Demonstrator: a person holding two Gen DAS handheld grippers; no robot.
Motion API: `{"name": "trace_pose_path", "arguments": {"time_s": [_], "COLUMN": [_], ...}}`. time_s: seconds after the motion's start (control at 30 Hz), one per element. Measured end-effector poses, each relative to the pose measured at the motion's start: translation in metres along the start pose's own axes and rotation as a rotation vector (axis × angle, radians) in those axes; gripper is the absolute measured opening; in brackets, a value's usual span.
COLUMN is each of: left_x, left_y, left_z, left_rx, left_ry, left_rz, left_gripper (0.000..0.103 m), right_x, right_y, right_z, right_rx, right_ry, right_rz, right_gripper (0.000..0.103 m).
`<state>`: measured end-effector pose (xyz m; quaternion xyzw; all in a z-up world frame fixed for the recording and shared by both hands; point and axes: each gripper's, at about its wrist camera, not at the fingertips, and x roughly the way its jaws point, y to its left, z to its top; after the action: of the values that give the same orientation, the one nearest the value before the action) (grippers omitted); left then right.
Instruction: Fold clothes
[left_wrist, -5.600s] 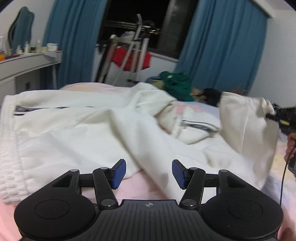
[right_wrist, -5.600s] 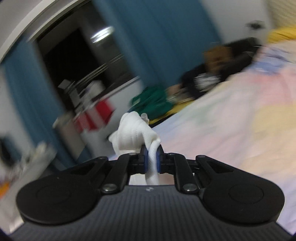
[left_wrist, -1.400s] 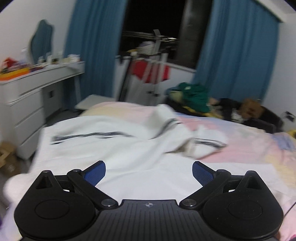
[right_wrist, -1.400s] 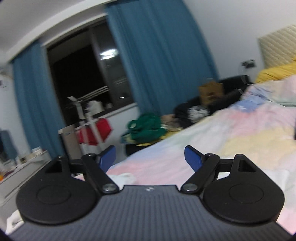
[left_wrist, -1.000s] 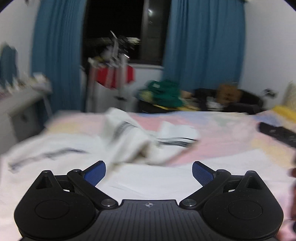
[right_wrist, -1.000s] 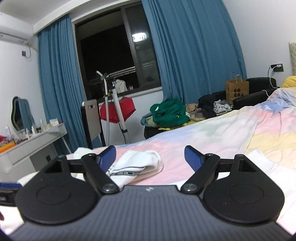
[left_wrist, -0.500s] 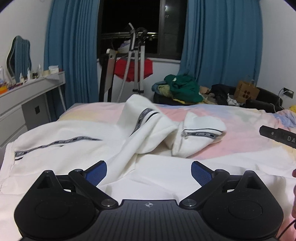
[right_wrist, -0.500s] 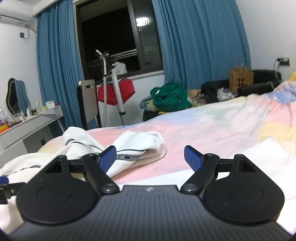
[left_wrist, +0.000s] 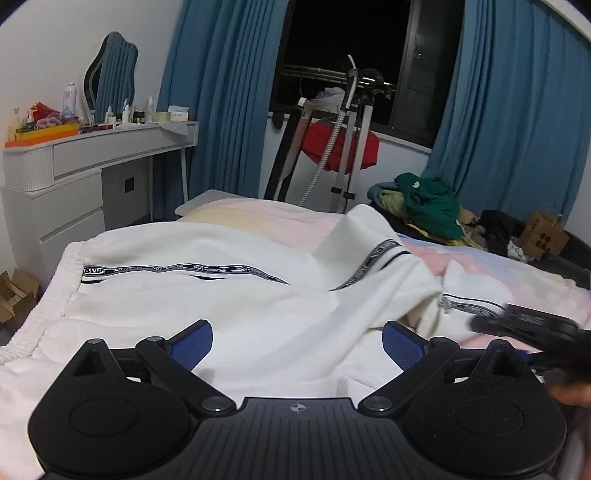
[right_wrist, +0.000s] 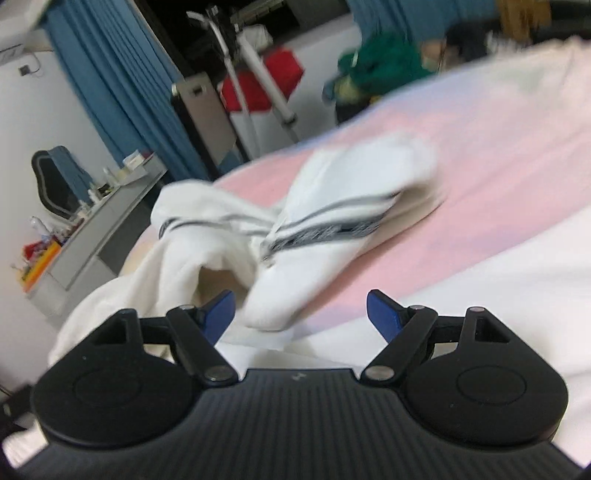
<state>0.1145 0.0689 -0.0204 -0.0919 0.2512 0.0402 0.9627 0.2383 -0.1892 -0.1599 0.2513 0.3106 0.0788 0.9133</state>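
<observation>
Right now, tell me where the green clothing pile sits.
In the left wrist view the green clothing pile lies beyond the far right side of the bed, right of the red garment on the rack, below the blue curtain.

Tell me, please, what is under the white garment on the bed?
Under the white garment lies a pastel bed cover, pink and yellow where it shows. The part directly beneath the cloth is hidden.

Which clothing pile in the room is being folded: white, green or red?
The white garment with the black lettered stripe, spread on the bed under both open grippers; the green pile and red cloth sit beyond the bed.
</observation>
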Motion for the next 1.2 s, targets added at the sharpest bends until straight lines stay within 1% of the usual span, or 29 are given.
{"name": "trace_pose_path", "arguments": {"time_s": [0.07, 0.1, 0.13, 0.17, 0.2, 0.23, 0.27, 0.3, 0.37, 0.4, 0.5, 0.53, 0.63, 0.7, 0.77, 0.87, 0.93, 0.97, 1.0, 1.03, 1.1, 1.17, 1.2], "left_x": [0.004, 0.008, 0.011, 0.013, 0.014, 0.016, 0.018, 0.019, 0.022, 0.023, 0.022, 0.021, 0.018, 0.018, 0.019, 0.022, 0.032, 0.036, 0.041, 0.046, 0.055, 0.065, 0.069], "left_y": [0.007, 0.010, 0.012, 0.014, 0.013, 0.013, 0.013, 0.013, 0.010, 0.007, -0.005, -0.008, -0.018, -0.025, -0.033, -0.045, -0.053, -0.057, -0.061, -0.065, -0.073, -0.081, -0.085], "left_z": [0.000, -0.001, 0.000, 0.000, -0.001, -0.001, -0.001, -0.001, -0.001, -0.002, -0.006, -0.008, -0.015, -0.020, -0.025, -0.031, -0.029, -0.029, -0.028, -0.028, -0.027, -0.026, -0.025], "left_rx": [-0.009, -0.008, 0.000, 0.014, 0.036, 0.051, 0.053, 0.049, 0.033, 0.035, 0.077, 0.097, 0.144, 0.188, 0.228, 0.281, 0.295, 0.302, 0.310, 0.317, 0.331, 0.346, 0.353], "left_ry": [-0.003, 0.002, 0.003, -0.003, -0.017, -0.024, -0.020, -0.014, 0.001, 0.006, -0.008, -0.020, -0.041, -0.029, -0.021, -0.015, -0.018, -0.019, -0.021, -0.022, -0.025, -0.028, -0.030], "left_rz": [0.006, 0.006, 0.009, 0.007, -0.002, -0.008, -0.010, -0.019, -0.055, -0.067, -0.097, -0.117, -0.173, -0.172, -0.170, -0.166, -0.154, -0.148, -0.142, -0.137, -0.125, -0.113, -0.107], "left_gripper": [0.099, 0.099, 0.099, 0.099, 0.099, 0.099, 0.099, 0.099, 0.099, 0.099, 0.099, 0.099, 0.099, 0.099, 0.098, 0.098, 0.098, 0.098, 0.098, 0.098, 0.097, 0.096, 0.096], "right_x": [0.028, 0.040, 0.053, 0.065, 0.067, 0.068, 0.065, 0.059, 0.039, 0.027, -0.018, -0.030, -0.056, -0.066, -0.070, -0.070, -0.070, -0.069, -0.068, -0.067, -0.064, -0.066, -0.067], "right_y": [0.006, 0.010, 0.014, 0.018, 0.021, 0.025, 0.027, 0.026, 0.018, 0.011, -0.025, -0.040, -0.096, -0.134, -0.162, -0.214, -0.248, -0.264, -0.280, -0.291, -0.304, -0.295, -0.284], "right_z": [-0.004, -0.005, -0.006, -0.007, -0.004, 0.000, 0.006, 0.012, 0.029, 0.040, 0.074, 0.086, 0.113, 0.124, 0.128, 0.116, 0.100, 0.091, 0.087, 0.081, 0.076, 0.085, 0.093], "right_rx": [0.025, 0.013, 0.000, -0.013, -0.032, -0.052, -0.063, -0.066, -0.070, -0.058, 0.055, 0.104, 0.324, 0.442, 0.512, 0.629, 0.706, 0.730, 0.764, 0.790, 0.792, 0.683, 0.584], "right_ry": [0.014, 0.019, 0.024, 0.030, 0.016, 0.002, -0.009, -0.032, -0.098, -0.131, -0.216, -0.238, -0.288, -0.339, -0.386, -0.451, -0.487, -0.488, -0.464, -0.452, -0.412, -0.372, -0.364], "right_rz": [-0.017, -0.056, -0.097, -0.138, -0.169, -0.199, -0.229, -0.245, -0.270, -0.276, -0.238, -0.230, -0.165, -0.150, -0.167, -0.183, -0.188, -0.218, -0.250, -0.253, -0.199, -0.153, -0.111], "right_gripper": [0.080, 0.077, 0.072, 0.060, 0.040, 0.031, 0.025, 0.021, 0.016, 0.014, 0.013, 0.012, 0.010, 0.010, 0.010, 0.010, 0.012, 0.012, 0.012, 0.012, 0.012, 0.014, 0.018]}}
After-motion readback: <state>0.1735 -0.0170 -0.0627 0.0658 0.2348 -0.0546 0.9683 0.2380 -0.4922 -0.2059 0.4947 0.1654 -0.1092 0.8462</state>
